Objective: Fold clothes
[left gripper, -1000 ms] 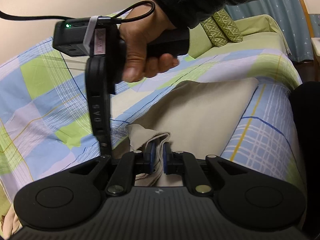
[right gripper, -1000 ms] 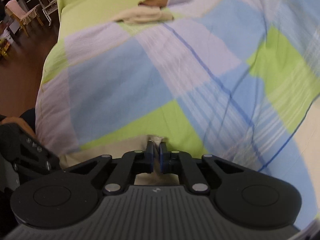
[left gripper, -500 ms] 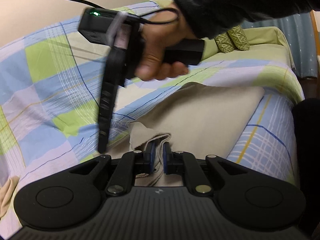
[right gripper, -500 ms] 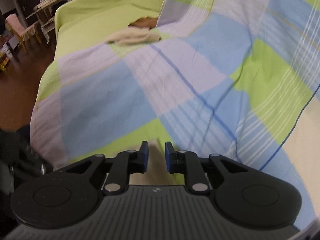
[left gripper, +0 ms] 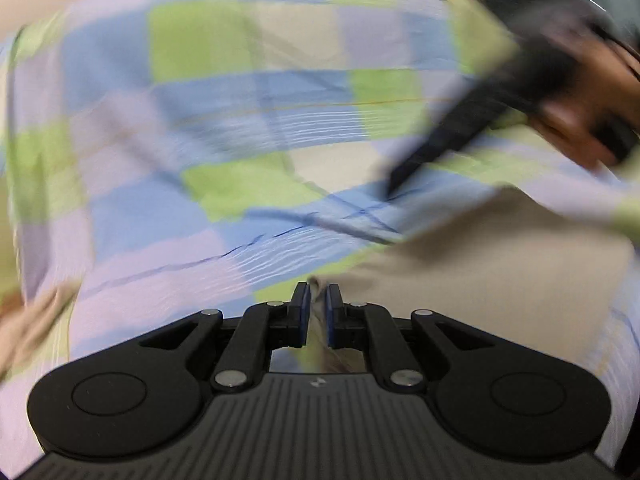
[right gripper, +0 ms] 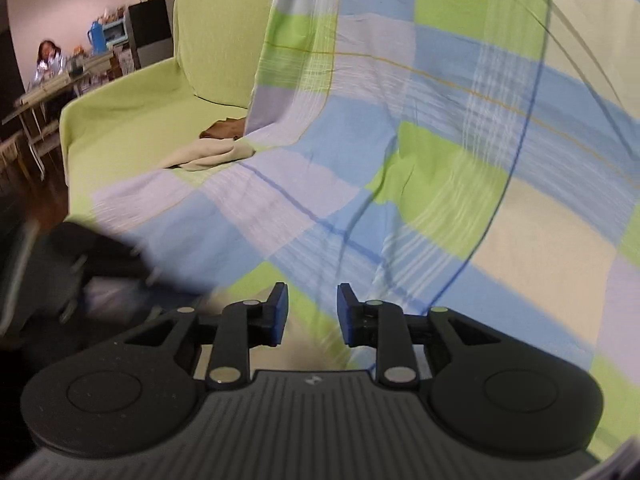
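Observation:
A beige garment (left gripper: pixel 500 264) lies flat on the checked bed sheet (left gripper: pixel 240 128). My left gripper (left gripper: pixel 316 304) is nearly shut, and a fold of the beige garment's edge sits between its blue pads. The left wrist view is blurred by motion. My right gripper (right gripper: pixel 311 312) is open and empty above the sheet (right gripper: pixel 400 160), with a bit of beige cloth below its jaws. The right gripper (left gripper: pixel 460 132) also shows in the left wrist view at the upper right, held in a hand.
A second beige cloth (right gripper: pixel 208 156) and a brown item (right gripper: pixel 224 130) lie on the green sofa cover (right gripper: pixel 140 112) far left. A table (right gripper: pixel 44 92) and a seated person (right gripper: pixel 48 60) are beyond. Another beige cloth (left gripper: pixel 28 320) lies at the left edge.
My right gripper has opened, let go of the beige cloth and lifted away up and right. My left gripper has swung left, still on the garment's edge.

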{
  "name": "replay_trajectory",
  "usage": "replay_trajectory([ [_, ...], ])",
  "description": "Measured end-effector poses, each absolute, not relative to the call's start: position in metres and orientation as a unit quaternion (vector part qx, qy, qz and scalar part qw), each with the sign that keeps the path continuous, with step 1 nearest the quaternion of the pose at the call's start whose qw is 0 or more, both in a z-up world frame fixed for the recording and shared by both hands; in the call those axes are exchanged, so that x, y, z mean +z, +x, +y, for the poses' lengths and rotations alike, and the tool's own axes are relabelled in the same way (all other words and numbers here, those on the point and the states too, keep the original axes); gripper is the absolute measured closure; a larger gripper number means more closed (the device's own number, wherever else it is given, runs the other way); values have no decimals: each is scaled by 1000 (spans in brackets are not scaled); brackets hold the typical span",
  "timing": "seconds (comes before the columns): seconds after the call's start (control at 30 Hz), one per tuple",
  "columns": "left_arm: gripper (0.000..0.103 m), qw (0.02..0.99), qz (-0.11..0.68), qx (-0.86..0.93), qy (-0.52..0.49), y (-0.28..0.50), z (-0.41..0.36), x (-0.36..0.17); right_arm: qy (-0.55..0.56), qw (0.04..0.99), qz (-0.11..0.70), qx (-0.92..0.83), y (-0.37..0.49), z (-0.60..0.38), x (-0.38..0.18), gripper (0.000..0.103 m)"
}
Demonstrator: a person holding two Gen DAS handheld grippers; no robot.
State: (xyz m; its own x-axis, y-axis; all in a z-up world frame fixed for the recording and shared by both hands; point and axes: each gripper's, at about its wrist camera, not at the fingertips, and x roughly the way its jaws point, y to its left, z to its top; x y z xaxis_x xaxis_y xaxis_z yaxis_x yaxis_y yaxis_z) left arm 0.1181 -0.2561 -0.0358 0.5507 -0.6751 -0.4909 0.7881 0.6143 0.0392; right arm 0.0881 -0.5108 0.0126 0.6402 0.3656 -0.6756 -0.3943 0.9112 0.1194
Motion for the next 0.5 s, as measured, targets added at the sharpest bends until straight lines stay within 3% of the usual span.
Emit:
replay_trajectory([
  [0.17,96,864,256,-427,74,133,-241,-30,-30,898,383,213,68,-504,-2,75],
  [0.2,91,852,270,-445,48,138,-240,-28,-34,899,382,212,65,-503,-6,75],
  [0.23,76,840,288,-459,30,145,-242,-28,-38,899,383,211,64,-502,-8,75],
  [0.3,64,815,320,-484,-4,159,-245,-27,-49,899,383,209,65,-502,-11,75],
  [0.5,64,754,386,-531,9,193,-272,-36,-58,903,377,199,71,-520,-12,75],
])
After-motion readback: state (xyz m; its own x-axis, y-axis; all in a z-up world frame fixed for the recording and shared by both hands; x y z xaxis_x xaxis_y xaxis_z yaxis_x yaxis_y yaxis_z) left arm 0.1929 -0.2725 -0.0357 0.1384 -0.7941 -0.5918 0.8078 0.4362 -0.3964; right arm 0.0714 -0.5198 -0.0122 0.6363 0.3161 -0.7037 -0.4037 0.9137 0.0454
